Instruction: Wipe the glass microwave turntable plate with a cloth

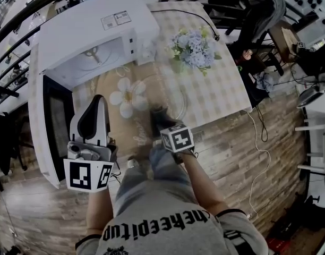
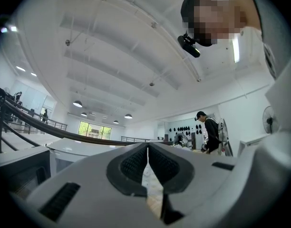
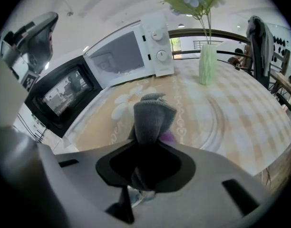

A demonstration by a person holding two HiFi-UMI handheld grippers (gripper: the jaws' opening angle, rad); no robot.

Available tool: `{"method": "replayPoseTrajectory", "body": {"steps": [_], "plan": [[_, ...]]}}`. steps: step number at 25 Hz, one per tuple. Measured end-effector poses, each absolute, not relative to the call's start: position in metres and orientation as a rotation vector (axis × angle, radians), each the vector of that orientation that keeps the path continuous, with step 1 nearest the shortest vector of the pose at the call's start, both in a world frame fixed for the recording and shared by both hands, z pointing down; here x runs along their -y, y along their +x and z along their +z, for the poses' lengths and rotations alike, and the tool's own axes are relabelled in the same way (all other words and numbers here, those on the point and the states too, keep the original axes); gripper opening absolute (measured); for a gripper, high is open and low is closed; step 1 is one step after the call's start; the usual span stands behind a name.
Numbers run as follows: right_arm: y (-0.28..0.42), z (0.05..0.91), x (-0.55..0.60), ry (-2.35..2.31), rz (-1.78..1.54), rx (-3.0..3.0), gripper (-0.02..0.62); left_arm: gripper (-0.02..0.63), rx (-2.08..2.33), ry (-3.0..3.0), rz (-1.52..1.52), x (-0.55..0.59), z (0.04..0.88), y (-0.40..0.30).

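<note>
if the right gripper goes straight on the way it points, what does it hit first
The right gripper has the cloth sticking out past its fingers, so the cloth would touch first, most likely on the glass plate, well short of the microwave. Depth is hard to judge.

L gripper [image 1: 100, 102] held upright, aimed at the ceiling, fingers [image 2: 133, 163] pressed together w/ nothing between. R gripper [image 1: 159, 116] points fwd & slightly down, fingers clamped on grey cloth [image 3: 152, 115], which sticks out past the tips. L forearm [image 1: 97, 211] & R forearm [image 1: 202, 187] bare, both extended fwd from torso.
</note>
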State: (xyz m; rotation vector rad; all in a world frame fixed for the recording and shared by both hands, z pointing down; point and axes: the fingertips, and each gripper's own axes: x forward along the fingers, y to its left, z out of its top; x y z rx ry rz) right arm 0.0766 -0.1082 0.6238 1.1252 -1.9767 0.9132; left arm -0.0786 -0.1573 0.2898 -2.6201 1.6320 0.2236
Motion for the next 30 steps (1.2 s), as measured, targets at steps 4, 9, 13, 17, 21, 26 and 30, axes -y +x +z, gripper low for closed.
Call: {"method": "replayPoseTrajectory", "body": {"steps": [4,9,13,17,21,26,30], "plan": [[0.106,0.624,0.111,1.213,0.905,1.934,0.095,0.012,-1.616,-2.626,0.229,0.156,0.288,-0.077],[0.137,0.625,0.117,1.305,0.895,1.881,0.095,0.012,-1.596,-2.631,0.238,0.154,0.285,-0.075],[0.156,0.624,0.12,1.364,0.883,1.841,0.095,0.012,-1.591,-2.63,0.239,0.153,0.283,-0.078],[0.165,0.625,0.122,1.393,0.879,1.815,0.095,0.012,-1.592,-2.624,0.241,0.152,0.282,-0.082],[0.162,0.626,0.122,1.4,0.879,1.822,0.097,0.012,-1.587,-2.624,0.244,0.151,0.281,-0.085],[0.159,0.608,0.122,1.45,0.843,1.895,0.098,0.011,-1.577,-2.632,0.239,0.152,0.281,-0.087],[0.145,0.58,0.125,1.483,0.683,1.989,0.098,0.012,-1.568,-2.635,0.248,0.153,0.277,-0.092]]}}
